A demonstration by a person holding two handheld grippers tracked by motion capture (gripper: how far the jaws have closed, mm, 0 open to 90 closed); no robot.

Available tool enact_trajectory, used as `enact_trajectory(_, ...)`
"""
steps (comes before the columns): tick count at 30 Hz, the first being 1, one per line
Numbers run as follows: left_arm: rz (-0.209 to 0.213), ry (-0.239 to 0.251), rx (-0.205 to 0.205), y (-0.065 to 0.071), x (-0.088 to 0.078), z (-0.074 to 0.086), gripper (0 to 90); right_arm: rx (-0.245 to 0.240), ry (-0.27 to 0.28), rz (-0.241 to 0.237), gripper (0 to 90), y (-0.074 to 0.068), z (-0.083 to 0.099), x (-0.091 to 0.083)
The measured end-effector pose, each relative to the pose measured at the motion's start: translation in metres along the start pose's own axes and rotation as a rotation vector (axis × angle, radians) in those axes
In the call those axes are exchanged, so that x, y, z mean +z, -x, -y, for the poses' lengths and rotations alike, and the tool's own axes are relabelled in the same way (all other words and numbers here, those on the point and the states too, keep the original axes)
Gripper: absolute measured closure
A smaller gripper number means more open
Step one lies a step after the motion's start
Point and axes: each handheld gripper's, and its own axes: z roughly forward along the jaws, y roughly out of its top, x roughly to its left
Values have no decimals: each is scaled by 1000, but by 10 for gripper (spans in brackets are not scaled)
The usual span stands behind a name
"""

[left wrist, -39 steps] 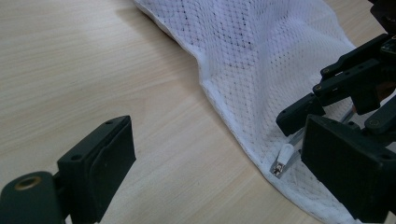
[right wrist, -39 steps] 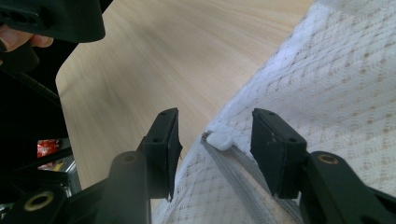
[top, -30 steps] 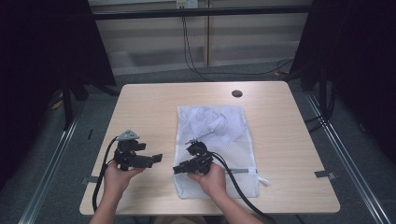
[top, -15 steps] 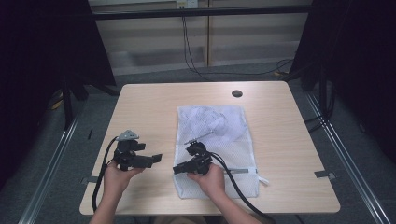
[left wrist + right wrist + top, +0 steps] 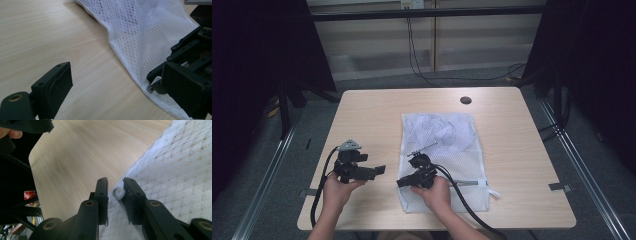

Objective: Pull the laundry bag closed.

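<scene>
- a white mesh bag (image 5: 444, 157) lies flat on the table (image 5: 367, 112), a little to the right of the middle, with its near end close to the person.
- the right tongs (image 5: 404, 183) sit at the bag's near left edge. in the right gripper view the two jaws stand close with a small gap, and a little white tab (image 5: 119, 193) sits between them.
- the right jaws have just been closing. the tab looks like it touches only one jaw, so the tongs are not pinching it yet.
- the tab is likely the zipper pull, and the tongs seem to be there to grab it and open the bag. that is a guess.
- the left tongs (image 5: 381, 170) hover over bare table just left of the bag, jaws spread wide and holding nothing. they may be waiting to hold the bag down.
- something white and crumpled (image 5: 439, 131) shows through the mesh at the far end of the bag. it is hard to tell what it is.
- in the left gripper view a small metal bit (image 5: 149, 88) peeks out at the bag's edge under the right tongs, but most of it is hidden.
- the person's arms are cut off at the bottom of the high view.
</scene>
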Motion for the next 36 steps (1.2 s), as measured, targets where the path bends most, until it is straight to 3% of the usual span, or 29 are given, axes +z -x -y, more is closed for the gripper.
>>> enact_trajectory(13, -2, -1, -5, -1, 0, 1, 102, 11, -24, 29, 818, 2, 0, 4)
enact_trajectory(24, -5, -6, -2, -1, 0, 1, 105, 22, -29, 25, 847, 2, -1, 2)
enact_trajectory(36, 18, 1, -11, 1, 1, 1, 107, 17, 0, -1, 865, 3, -4, -12)
